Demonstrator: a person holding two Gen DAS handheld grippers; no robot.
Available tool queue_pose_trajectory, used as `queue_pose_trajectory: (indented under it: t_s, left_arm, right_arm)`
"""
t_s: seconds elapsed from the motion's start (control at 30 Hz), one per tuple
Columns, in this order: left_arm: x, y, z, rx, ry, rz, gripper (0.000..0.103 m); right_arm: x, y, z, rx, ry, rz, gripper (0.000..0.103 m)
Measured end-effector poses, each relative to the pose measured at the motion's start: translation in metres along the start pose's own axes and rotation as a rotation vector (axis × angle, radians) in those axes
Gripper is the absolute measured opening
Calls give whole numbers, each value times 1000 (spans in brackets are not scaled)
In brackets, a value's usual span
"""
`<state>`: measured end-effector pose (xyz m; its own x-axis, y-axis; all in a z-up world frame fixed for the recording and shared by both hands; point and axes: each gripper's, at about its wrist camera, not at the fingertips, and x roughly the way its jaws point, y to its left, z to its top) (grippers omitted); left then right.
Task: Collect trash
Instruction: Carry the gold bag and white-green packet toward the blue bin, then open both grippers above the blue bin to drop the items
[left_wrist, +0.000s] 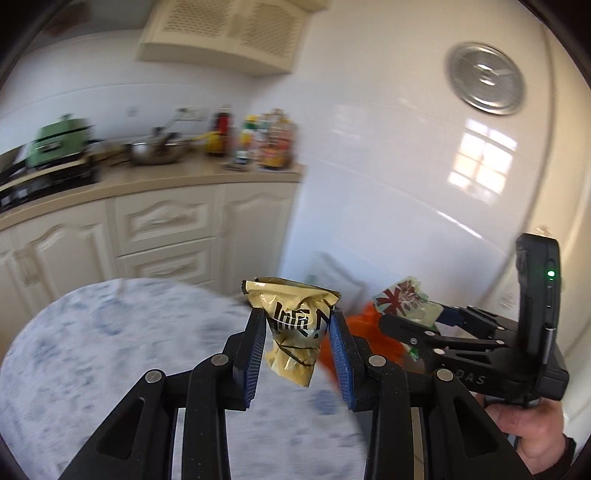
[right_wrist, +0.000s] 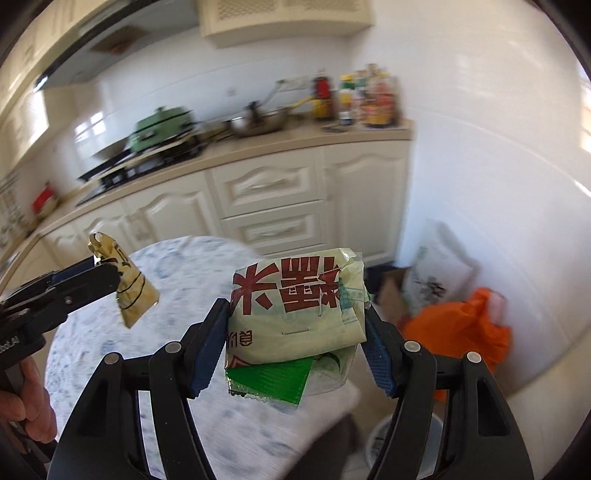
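Cream kitchen cabinets (right_wrist: 269, 192) and a white tiled wall behind; round marbled table (left_wrist: 92, 350) below, blurred. Left gripper (left_wrist: 297, 343) clenched on a crumpled gold wrapper (left_wrist: 295, 332), pads pressing both sides, held above the table's far edge. Right gripper (right_wrist: 295, 343) grasps a pale green packet (right_wrist: 295, 306) with red characters, off the table's right edge. Both point downward; an orange bag (right_wrist: 461, 325) lies on the floor by the wall.

Matte black two-finger left gripper (left_wrist: 297, 343) and its right twin (right_wrist: 295, 347): ribbed blue pads (left_wrist: 340, 362), silver pivot rivets, a dark sleeve cuff (left_wrist: 561, 450).
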<state>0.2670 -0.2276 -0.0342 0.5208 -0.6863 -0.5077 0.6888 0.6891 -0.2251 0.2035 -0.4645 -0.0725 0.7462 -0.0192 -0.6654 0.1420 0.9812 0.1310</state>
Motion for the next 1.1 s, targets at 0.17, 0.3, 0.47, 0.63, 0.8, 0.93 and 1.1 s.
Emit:
queue_pose_trajectory:
  t_s: [0.17, 0.3, 0.47, 0.63, 0.8, 0.93, 1.1]
  left_arm:
    - [39, -64, 1, 87, 55, -128, 31]
    - [81, -107, -9, 116, 146, -228, 31]
    - [135, -163, -30, 168, 266, -310, 23]
    - [209, -202, -58, 198, 425, -324, 23]
    - [258, -219, -70, 192, 539, -239, 54]
    - [256, -236, -62, 248, 477, -152, 100]
    - [251, -246, -69, 239, 487, -108, 101]
  right_arm:
    - [-32, -63, -19, 97, -11, -114, 69]
    - [-50, -112, -42, 181, 5, -193, 69]
    - [-54, -173, -77, 280, 56, -273, 69]
    - [-25, -225, -122, 382, 152, -292, 69]
    - [53, -280, -190, 514, 348, -246, 70]
    - [100, -299, -230, 567, 451, -243, 90]
    - [105, -305, -250, 621, 454, -254, 103]
